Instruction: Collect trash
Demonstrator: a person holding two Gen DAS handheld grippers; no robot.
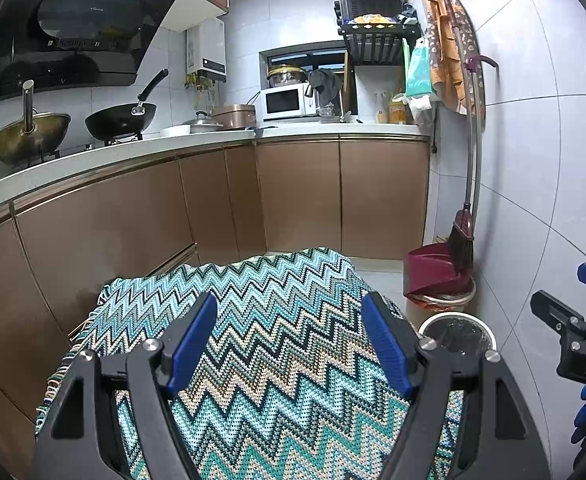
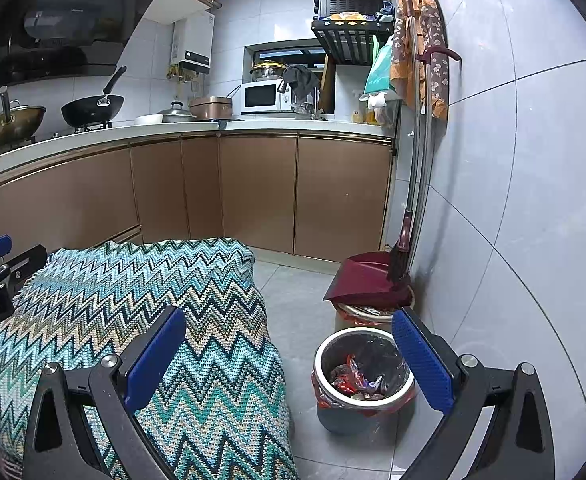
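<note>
My fingers are spread wide on both sides and hold nothing. The left gripper (image 1: pixel 289 344) hangs above the zigzag blanket (image 1: pixel 277 336), which covers some raised surface in front of the kitchen cabinets (image 1: pixel 301 196); I see no trash on the blanket between those blue pads (image 1: pixel 191 344). The right gripper (image 2: pixel 289 364) hangs just past the blanket's right edge, and between its fingers, lower down on the floor, stands the small bin (image 2: pixel 363 368).

I take the bin as my landmark. It is a round pail with a dark liner, and inside it lie crumpled red and silver wrappers (image 2: pixel 355 376). So the trash I can see is already in the bin. To the left of the bin the blanket drops to the floor. Behind the bin sits a second, larger pail (image 2: pixel 367 312) with a dark red dustpan (image 2: pixel 363 278) resting over its mouth and a broom (image 2: pixel 399 256) leaning against the wall. The grey floor tiles (image 2: pixel 305 300) near the bin look free of litter.

I judge that I am between picks or near the end: neither hand carries anything, and no loose scrap is in view. The next move calls for looking over the blanket and the floor for anything left. If a piece turns up, I should bring one open gripper down over it, close gently, and carry it across to the bin without catching the liner's rim.
</note>
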